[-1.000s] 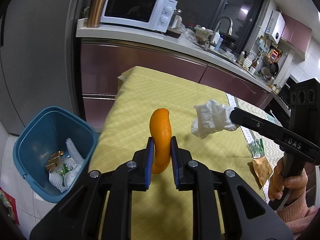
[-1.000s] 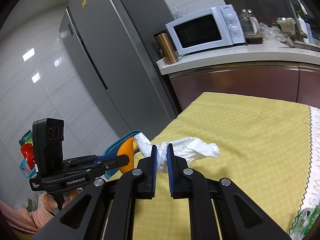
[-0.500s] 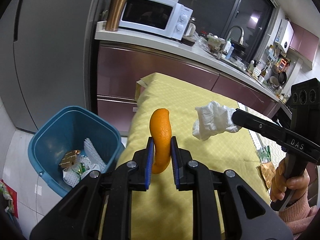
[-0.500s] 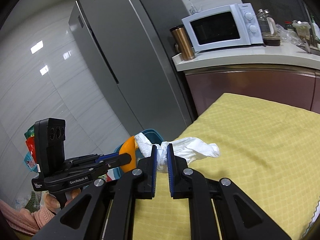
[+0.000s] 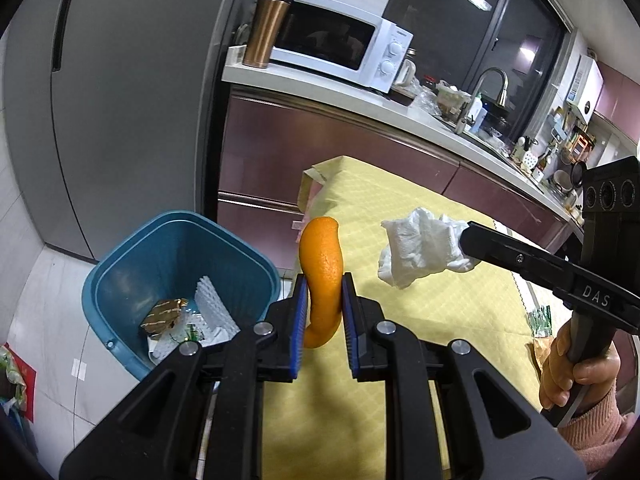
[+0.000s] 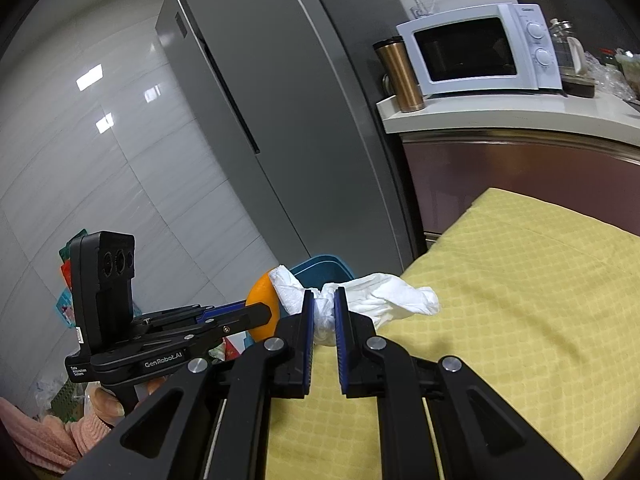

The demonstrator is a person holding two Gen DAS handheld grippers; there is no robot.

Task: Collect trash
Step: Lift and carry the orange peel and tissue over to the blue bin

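My left gripper (image 5: 324, 280) is shut on a curved orange peel (image 5: 322, 256) and holds it in the air at the left edge of the table, just right of the blue bin (image 5: 120, 264). The bin holds foam netting and a gold wrapper (image 5: 164, 314). My right gripper (image 6: 323, 300) is shut on a crumpled white tissue (image 6: 384, 300), held above the yellow tablecloth (image 6: 520, 300). In the left wrist view the tissue (image 5: 420, 252) hangs to the right of the peel. In the right wrist view the peel (image 6: 262, 312) and the bin rim (image 6: 320, 266) show behind the tissue.
A grey fridge (image 5: 120, 100) stands behind the bin. A counter carries a white microwave (image 5: 344, 48) and a copper tumbler (image 5: 266, 30). A green wrapper (image 5: 540, 320) and a brown packet (image 5: 540, 354) lie on the table at the right.
Both grippers have moved left toward the bin, each still holding its load. The bin is nearer the peel and more of its inside shows.
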